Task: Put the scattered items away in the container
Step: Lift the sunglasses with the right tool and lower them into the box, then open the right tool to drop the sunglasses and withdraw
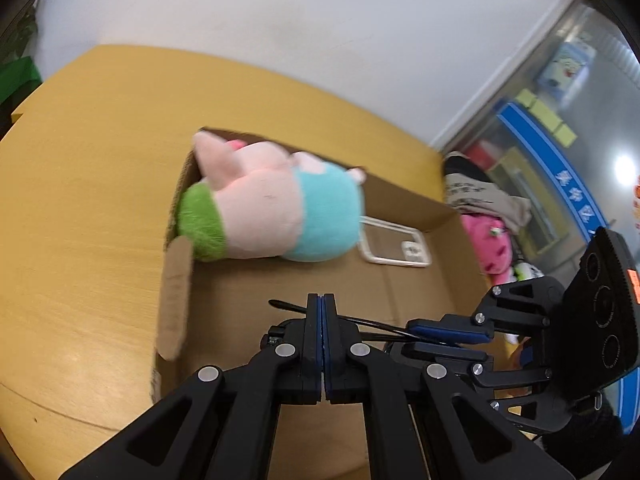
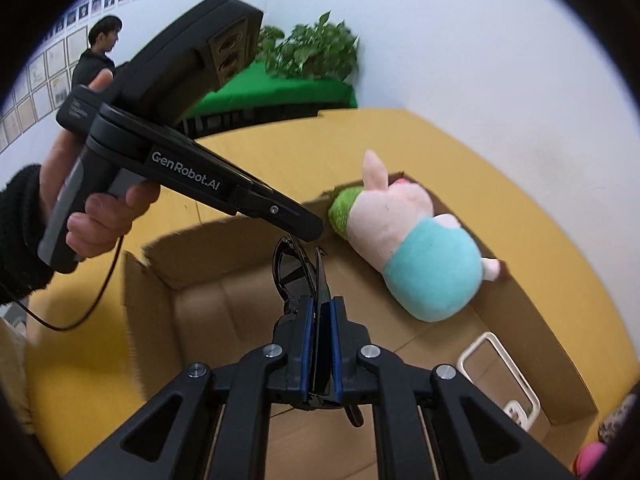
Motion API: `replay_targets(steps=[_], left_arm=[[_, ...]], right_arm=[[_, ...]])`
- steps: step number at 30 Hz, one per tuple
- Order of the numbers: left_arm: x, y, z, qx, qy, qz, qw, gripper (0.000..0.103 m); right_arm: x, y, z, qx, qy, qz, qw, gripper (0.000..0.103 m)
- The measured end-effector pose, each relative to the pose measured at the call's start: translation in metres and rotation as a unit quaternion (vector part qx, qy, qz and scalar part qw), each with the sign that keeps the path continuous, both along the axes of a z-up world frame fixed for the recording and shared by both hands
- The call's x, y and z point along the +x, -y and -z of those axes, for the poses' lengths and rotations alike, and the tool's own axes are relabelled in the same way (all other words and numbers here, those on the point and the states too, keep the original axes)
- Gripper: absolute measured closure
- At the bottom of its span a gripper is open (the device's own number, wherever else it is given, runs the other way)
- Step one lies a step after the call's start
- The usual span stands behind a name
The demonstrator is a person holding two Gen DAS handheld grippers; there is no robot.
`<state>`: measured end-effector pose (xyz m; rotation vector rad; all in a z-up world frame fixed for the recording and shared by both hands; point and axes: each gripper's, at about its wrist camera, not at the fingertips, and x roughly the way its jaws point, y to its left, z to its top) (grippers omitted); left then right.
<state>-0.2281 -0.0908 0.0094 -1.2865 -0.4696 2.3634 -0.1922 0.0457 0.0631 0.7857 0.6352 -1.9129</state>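
Note:
Both grippers hold a pair of dark sunglasses [image 2: 292, 272] over the open cardboard box [image 2: 192, 264]. My right gripper [image 2: 320, 304] is shut on the frame near one lens. In the left wrist view my left gripper [image 1: 322, 300] is shut on a thin black temple arm of the sunglasses [image 1: 372, 323], which runs right to the right gripper [image 1: 448, 338]. A hand carries the left gripper [image 2: 310, 234] in the right wrist view. In the box [image 1: 404, 196] lie a pink plush pig [image 1: 272, 208] [image 2: 420, 256] and a white-framed flat item [image 1: 394, 244] [image 2: 496, 376].
The box sits on a yellow round table [image 1: 80, 200]. Past the table's right edge lie a pink plush toy [image 1: 490, 244] and some clothing. A potted plant [image 2: 312, 48] on a green-covered stand is behind the table, and a person [image 2: 96, 56] stands by the far wall.

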Motion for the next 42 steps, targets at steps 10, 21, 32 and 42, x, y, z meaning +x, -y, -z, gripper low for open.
replay_targets(steps=[10, 21, 32, 42], left_arm=[[-0.03, 0.002, 0.035, -0.053, 0.051, -0.024, 0.997, 0.103], [-0.024, 0.003, 0.037, -0.061, 0.052, -0.023, 0.9965, 0.103], [0.013, -0.005, -0.005, -0.085, -0.026, -0.012, 0.996, 0.027], [0.105, -0.035, -0.053, -0.175, -0.164, -0.025, 0.9705, 0.011]], right_arm=[[-0.039, 0.025, 0.054, 0.057, -0.033, -0.022, 0.998, 0.096], [-0.03, 0.025, 0.086, 0.073, -0.036, -0.069, 0.994, 0.095], [-0.018, -0.004, 0.051, 0.052, -0.009, -0.022, 0.998, 0.055], [0.045, -0.083, -0.022, -0.063, 0.07, 0.171, 0.981, 0.036]])
